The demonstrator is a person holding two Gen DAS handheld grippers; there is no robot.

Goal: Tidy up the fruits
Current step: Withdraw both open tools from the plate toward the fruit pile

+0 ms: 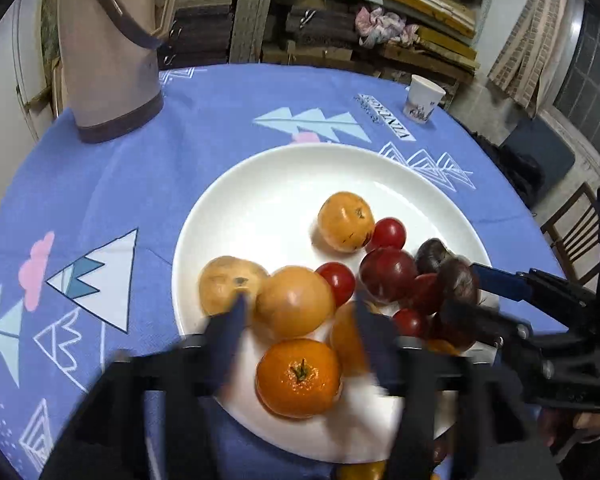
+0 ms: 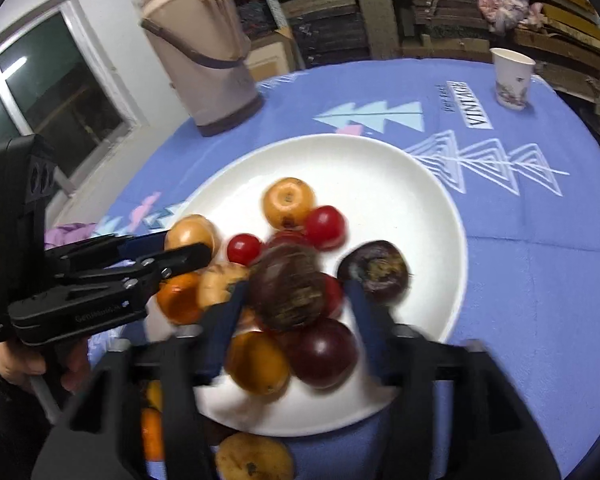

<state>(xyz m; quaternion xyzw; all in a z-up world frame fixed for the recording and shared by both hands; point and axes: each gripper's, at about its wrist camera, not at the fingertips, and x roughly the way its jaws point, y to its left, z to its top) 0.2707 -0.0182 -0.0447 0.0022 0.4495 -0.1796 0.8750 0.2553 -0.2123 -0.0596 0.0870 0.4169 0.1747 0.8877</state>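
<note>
With both the left gripper (image 1: 300, 316) and right gripper (image 2: 296, 300) released over the heaped white plate (image 1: 260, 184) mid-surface, draw them back slowly so the near tangerine (image 1: 299, 376) and dark passion fruit (image 2: 286, 286) don't roll.

Both tools' blue fingers (image 1: 236, 320) are motion-blurred; bottom fruit (image 2: 254, 458) half hidden.

I count one white plate (image 1: 260, 184), one thermos (image 1: 108, 48), one paper cup (image 1: 423, 99), and three cherry tomatoes (image 1: 388, 233) on my counter (image 1: 140, 168).
</note>
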